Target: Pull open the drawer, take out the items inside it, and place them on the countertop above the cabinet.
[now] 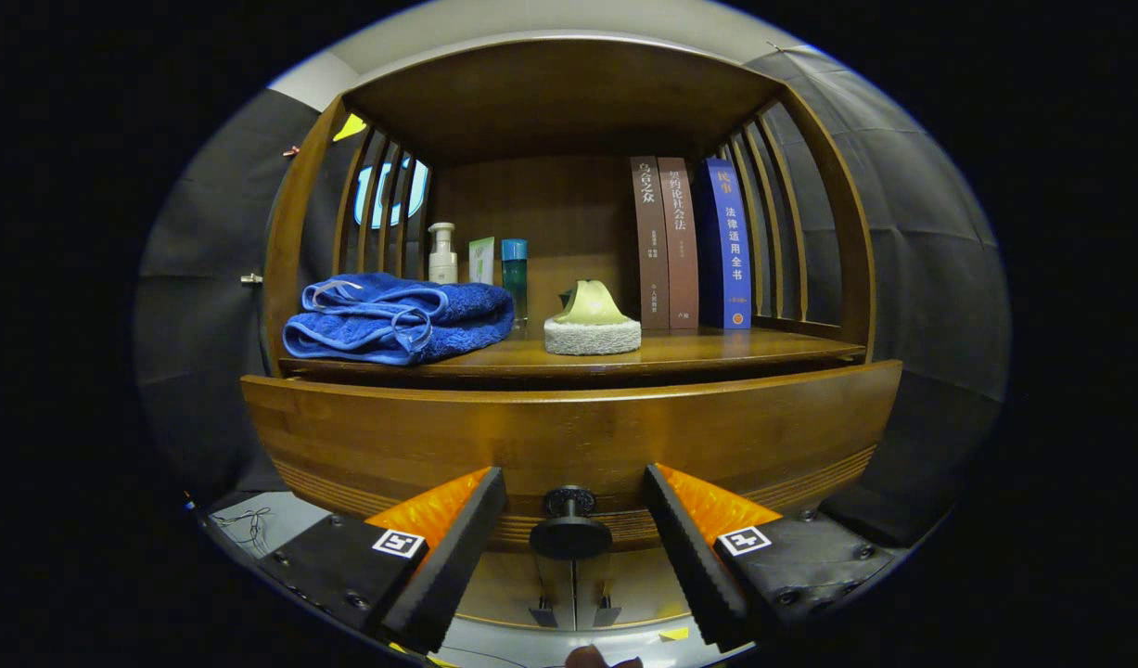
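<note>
A brown wooden drawer front (569, 431) spans the cabinet just ahead of my fingers. Its round dark knob (569, 533) stands between my two fingers, with a gap on each side. My gripper (573, 482) is open around the knob and touches nothing. The drawer front looks pulled slightly forward of the countertop (717, 351) above it; its inside is hidden. On the countertop lie a folded blue towel (397, 320) on the left and a pale green scrubber on a white pad (592, 325) in the middle.
The cabinet's upper shelf has slatted wooden sides (383, 204). At the back stand a white pump bottle (442, 253), a small box, a teal bottle (515, 274) and three upright books (689, 243). Loose cables (249, 524) lie low on the left.
</note>
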`<state>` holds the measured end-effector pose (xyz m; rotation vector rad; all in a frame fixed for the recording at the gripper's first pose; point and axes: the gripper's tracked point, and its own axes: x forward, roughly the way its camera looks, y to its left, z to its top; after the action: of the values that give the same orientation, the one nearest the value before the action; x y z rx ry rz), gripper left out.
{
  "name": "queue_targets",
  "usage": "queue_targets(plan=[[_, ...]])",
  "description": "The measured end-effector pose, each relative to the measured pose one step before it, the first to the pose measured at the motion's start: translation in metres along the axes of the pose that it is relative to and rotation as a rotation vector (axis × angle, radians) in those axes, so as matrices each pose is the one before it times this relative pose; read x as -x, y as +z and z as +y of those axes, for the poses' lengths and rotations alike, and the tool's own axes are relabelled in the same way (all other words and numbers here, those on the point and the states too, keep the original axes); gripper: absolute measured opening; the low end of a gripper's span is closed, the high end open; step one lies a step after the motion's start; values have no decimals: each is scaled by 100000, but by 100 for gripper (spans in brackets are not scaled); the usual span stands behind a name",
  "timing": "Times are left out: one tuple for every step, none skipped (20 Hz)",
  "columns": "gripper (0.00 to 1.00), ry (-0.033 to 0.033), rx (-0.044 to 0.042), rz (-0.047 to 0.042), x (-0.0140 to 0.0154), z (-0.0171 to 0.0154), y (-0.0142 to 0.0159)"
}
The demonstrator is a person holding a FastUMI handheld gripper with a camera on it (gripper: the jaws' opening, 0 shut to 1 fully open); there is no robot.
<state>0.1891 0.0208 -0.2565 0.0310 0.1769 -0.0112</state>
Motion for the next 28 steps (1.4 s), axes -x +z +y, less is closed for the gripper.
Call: queue_targets(plan=[[99, -58, 334, 45, -310, 15, 7], [99, -40, 329, 123, -428, -1, 19], [99, -59, 263, 188, -263, 6, -4], [99, -70, 248, 77, -359, -6, 63], [99, -155, 267, 308, -406, 34, 11], [99, -146, 335, 98, -298, 33, 20], [99, -153, 425, 245, -450, 23, -1], [99, -416, 691, 386, -179, 45, -12], [99, -523, 1417, -1076, 177, 51, 63], [99, -179, 1365, -1487, -238, 96, 214], [99, -209, 843, 326, -23, 77, -145], [98, -83, 290, -347, 165, 47, -25], [98, 33, -35, 204, -100, 17, 132], [98, 70, -367, 357, 67, -54, -30], [98, 14, -90, 222, 74, -21, 103], [98, -375, 575, -345, 179, -142, 211], [97, -127, 527, -1051, 316, -70, 496], [97, 230, 473, -705, 323, 72, 483], [97, -32, 600, -87, 454, -60, 290], [97, -39, 74, 93, 577, -91, 347], [98, -81, -631, 19, 661, -143, 445], [98, -74, -878, -554, 806, -162, 586], [97, -282, -632, -385, 791, -268, 597], [97, -272, -842, -964, 940, -272, 860], [97, -301, -904, -516, 850, -311, 853], [97, -138, -1155, -289, 865, -307, 862], [97, 410, -924, -145, 1016, -191, 978], [97, 303, -576, -495, 913, -193, 1027]])
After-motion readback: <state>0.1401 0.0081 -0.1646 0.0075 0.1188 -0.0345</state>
